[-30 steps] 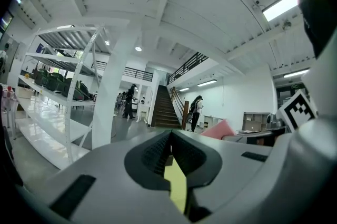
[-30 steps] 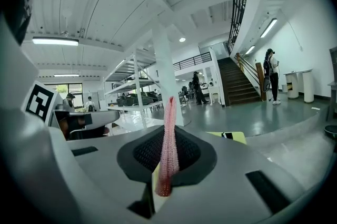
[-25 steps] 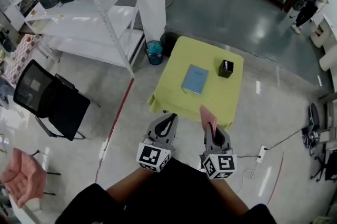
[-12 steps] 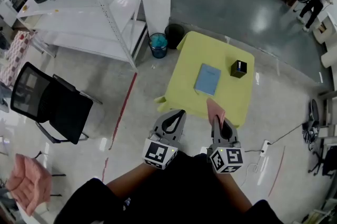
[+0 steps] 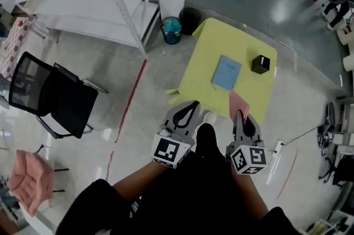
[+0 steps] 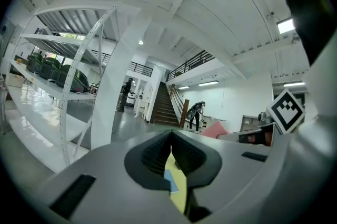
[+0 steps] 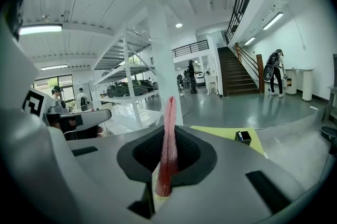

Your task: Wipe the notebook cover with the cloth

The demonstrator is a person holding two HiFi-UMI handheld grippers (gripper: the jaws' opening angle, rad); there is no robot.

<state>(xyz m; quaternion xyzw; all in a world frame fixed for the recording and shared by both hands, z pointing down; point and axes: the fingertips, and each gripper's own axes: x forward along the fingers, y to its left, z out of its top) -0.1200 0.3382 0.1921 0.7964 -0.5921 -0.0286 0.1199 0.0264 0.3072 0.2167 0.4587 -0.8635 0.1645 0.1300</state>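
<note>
Two grippers held low, close to person's body. Right gripper (image 5: 239, 115): jaws pinched on pink cloth (image 5: 238, 102), which stands upright past fingertips. Left gripper (image 5: 190, 106): jaws pressed together, nothing between. Blue notebook (image 5: 227, 73) lies flat on yellow table (image 5: 202, 65), well ahead of both sets of fingertips, untouched. Small black box (image 5: 260, 64) sits near notebook's right side.

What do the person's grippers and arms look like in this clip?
Both the left gripper and right gripper are grey tapering shells with black ribbed pads inside the jaws. Each carries a white cube printed with black square markers. No cables show. The person wears black with forearms bare.
</note>
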